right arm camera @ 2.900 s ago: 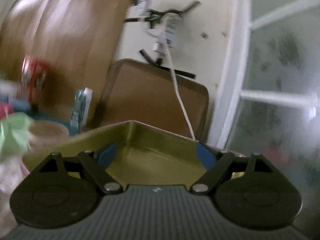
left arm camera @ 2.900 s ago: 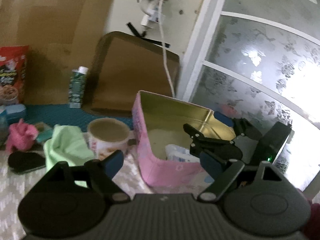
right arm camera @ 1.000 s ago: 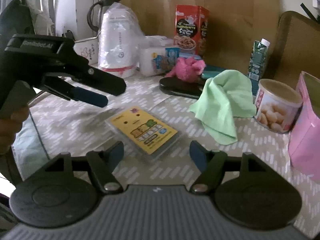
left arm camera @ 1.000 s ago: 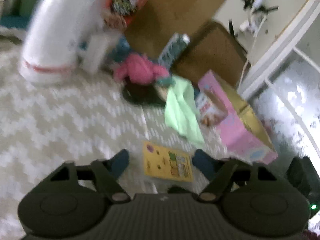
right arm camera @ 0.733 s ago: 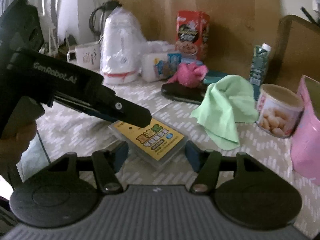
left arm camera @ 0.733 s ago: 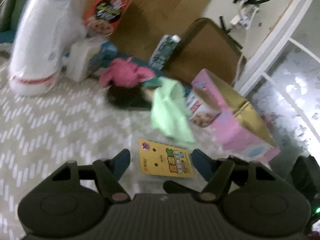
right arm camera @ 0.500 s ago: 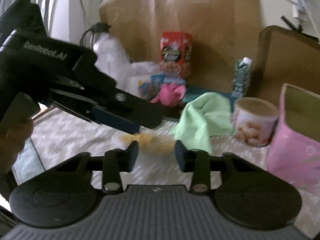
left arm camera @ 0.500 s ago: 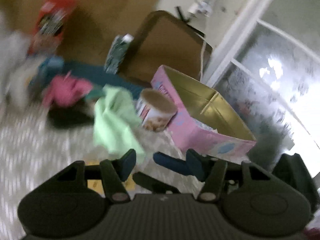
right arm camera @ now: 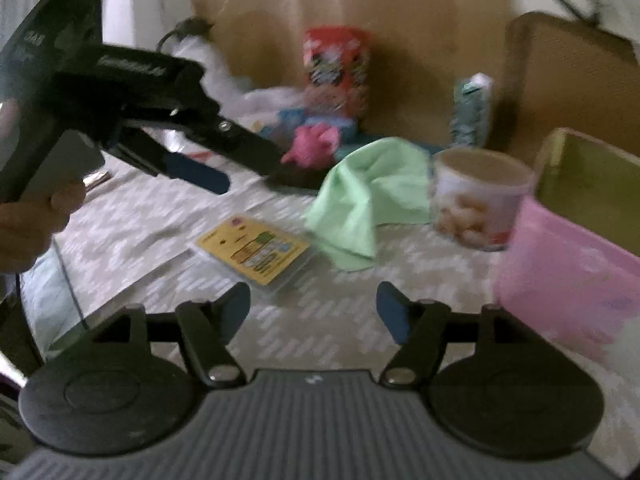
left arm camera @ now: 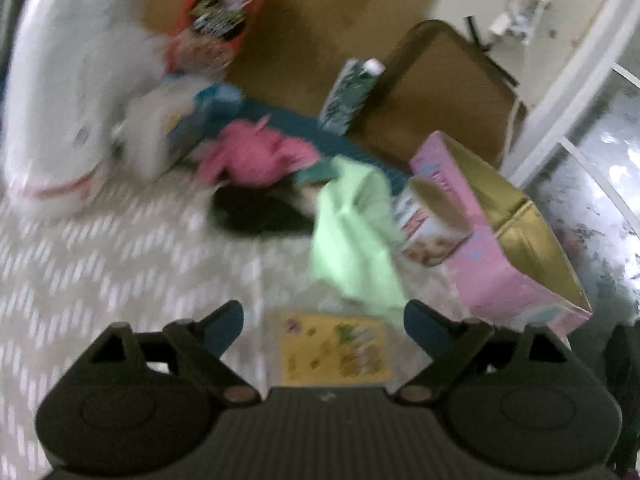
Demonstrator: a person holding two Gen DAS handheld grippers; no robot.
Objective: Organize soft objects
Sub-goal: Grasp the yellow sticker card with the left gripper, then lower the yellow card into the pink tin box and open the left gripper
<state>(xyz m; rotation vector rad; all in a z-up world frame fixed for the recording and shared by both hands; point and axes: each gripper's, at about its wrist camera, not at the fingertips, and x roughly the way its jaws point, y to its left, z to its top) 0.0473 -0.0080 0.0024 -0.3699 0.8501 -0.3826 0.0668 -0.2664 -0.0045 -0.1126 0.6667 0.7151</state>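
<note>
A light green cloth [left arm camera: 352, 248] lies crumpled mid-table, also in the right wrist view [right arm camera: 372, 196]. Behind it sits a pink plush toy [left arm camera: 256, 156] [right arm camera: 314, 144]. A flat yellow packet [left arm camera: 334, 354] [right arm camera: 256, 250] lies on the tablecloth. My left gripper [left arm camera: 322, 326] hovers over the packet with its jaws opening; the pads touch nothing. It also shows from the side in the right wrist view [right arm camera: 250, 174], held by a hand [right arm camera: 36, 216]. My right gripper [right arm camera: 313, 310] is near the packet, jaws opening, nothing between them.
A pink box with a gold inside [left arm camera: 500, 232] [right arm camera: 572, 240] stands open at the right, a snack can [left arm camera: 432, 220] [right arm camera: 476, 196] beside it. A white appliance [left arm camera: 60, 92], red snack box [left arm camera: 220, 20], carton [left arm camera: 352, 92] and a black flat object [left arm camera: 260, 212] line the back.
Both grippers' jaws narrowed half a second ago and now stand wide again. The left view has swung back toward the left. The yellow packet still lies on the table.
</note>
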